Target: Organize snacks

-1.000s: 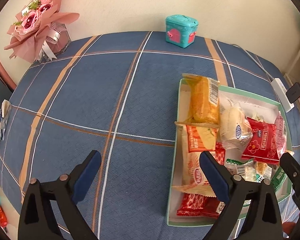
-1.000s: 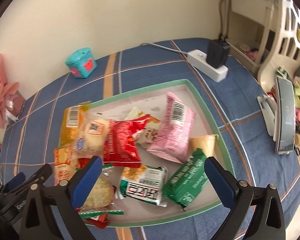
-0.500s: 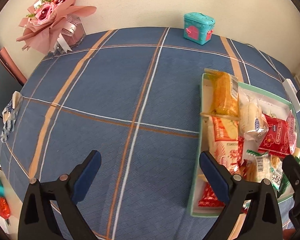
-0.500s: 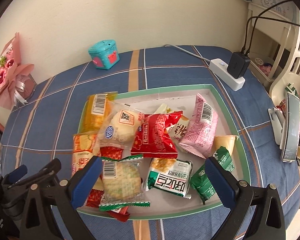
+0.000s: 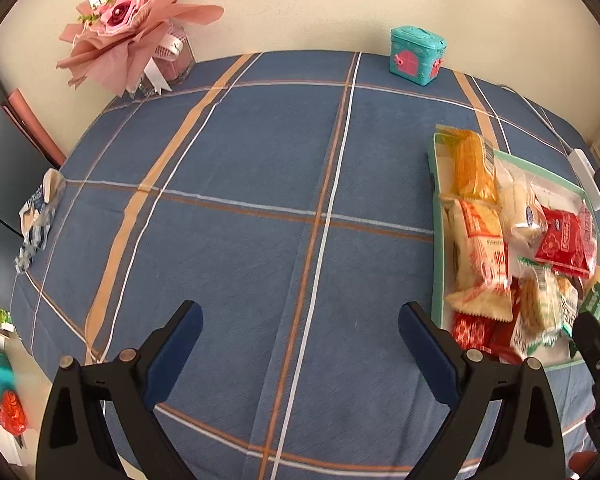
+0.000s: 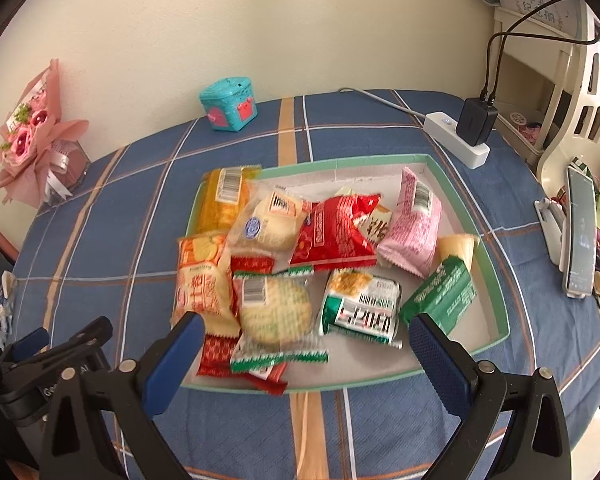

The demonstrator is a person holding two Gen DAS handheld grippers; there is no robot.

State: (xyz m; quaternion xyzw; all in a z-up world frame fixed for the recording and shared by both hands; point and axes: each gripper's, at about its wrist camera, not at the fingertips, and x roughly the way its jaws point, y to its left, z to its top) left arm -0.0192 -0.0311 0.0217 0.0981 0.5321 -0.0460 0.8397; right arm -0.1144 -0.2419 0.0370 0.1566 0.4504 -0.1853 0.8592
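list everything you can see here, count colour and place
tray: 1, green rim with white floor, right part of the tablecloth
snack packets: about a dozen, yellow, orange, red, pink, green and clear, piled in the tray
tablecloth: 1, blue with orange and white stripes, covers the table
toy box: 1, teal with pink details, back edge by the wall
bouquet: 1, pink, back left corner
power strip: 1, white with a black charger plugged in, back right
phone on stand: 1, dark screen, right of the tray
crumpled wrapper: 1, blue and white, left edge of the table
left gripper: black with blue pads, open over bare cloth
right gripper: black with blue pads, open over the tray's near side
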